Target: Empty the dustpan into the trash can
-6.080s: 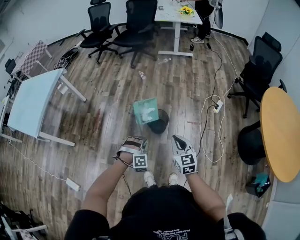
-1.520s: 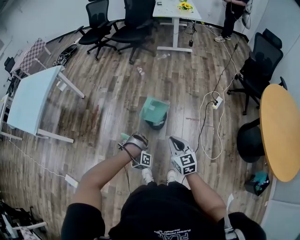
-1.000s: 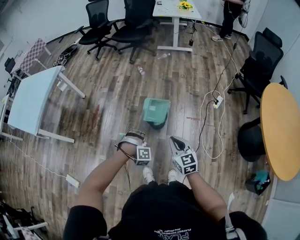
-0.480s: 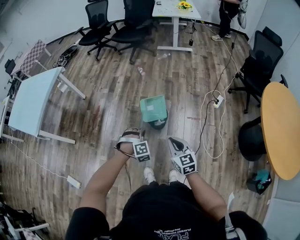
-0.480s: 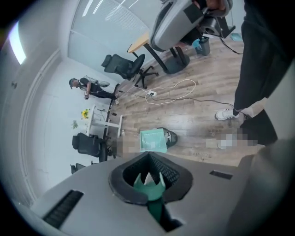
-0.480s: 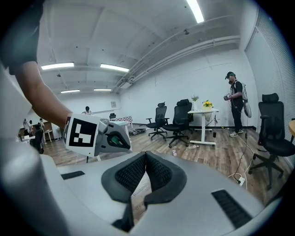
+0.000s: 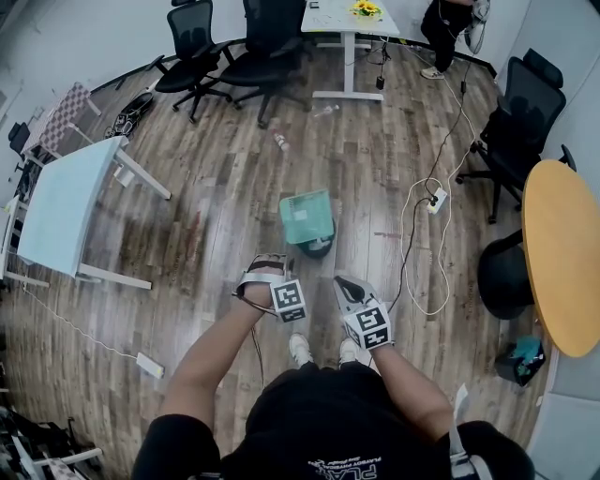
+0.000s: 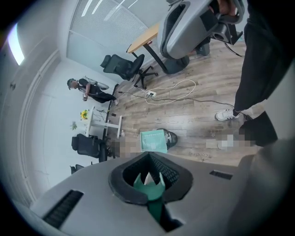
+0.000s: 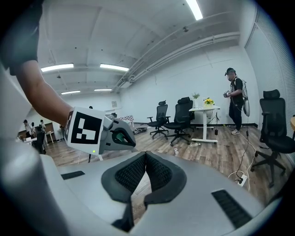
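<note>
A teal dustpan [image 7: 305, 216] hangs over a black trash can [image 7: 321, 247] on the wood floor ahead of my feet. Its long green handle [image 8: 150, 190] runs back between the jaws of my left gripper [image 7: 266, 272], which is shut on it. In the left gripper view the dustpan [image 8: 153, 140] covers most of the trash can [image 8: 171, 137], so the can's inside is hidden. My right gripper [image 7: 341, 281] sits just right of the left one, shut with nothing in it [image 9: 145, 159]. In the right gripper view the left gripper [image 9: 120, 137] shows close by.
White cables and a power strip [image 7: 433, 202] lie right of the can. A pale blue table [image 7: 66, 202] stands left, a round wooden table [image 7: 562, 253] right. Black office chairs [image 7: 234, 42] and a white desk [image 7: 347, 19] are at the back, with a person [image 7: 441, 23] beside it. A bottle [image 7: 281, 142] lies on the floor.
My left gripper has rolled and risen slightly, and the dustpan has swung from tilted right to squarer over the can. The right gripper has stayed put.
</note>
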### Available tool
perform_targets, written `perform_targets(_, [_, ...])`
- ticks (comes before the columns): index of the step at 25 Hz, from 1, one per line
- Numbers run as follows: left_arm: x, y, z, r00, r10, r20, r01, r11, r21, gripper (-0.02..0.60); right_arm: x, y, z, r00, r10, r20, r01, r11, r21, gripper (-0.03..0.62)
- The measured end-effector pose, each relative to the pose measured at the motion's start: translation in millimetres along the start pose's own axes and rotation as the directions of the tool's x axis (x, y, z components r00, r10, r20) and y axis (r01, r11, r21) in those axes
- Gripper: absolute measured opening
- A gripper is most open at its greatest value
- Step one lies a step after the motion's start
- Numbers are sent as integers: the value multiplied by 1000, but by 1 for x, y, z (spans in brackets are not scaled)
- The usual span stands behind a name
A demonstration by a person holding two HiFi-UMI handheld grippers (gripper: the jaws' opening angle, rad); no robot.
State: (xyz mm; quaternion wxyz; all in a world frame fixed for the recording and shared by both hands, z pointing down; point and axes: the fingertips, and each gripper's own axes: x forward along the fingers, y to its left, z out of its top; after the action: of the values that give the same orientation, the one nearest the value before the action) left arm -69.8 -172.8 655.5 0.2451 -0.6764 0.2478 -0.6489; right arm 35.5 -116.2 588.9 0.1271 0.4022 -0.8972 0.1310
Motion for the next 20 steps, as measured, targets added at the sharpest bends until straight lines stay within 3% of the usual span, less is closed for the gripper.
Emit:
perform_targets(12, [0,16,14,998,-44,-39,41,996,-77,23,-1,5,-15,999,7,-34,-7,1000,20,25])
perform_targets(20, [1,30,12,997,-54,-52,45,984,-170,23,-3,1,-19,999,12,-40,-12,1000,22,25])
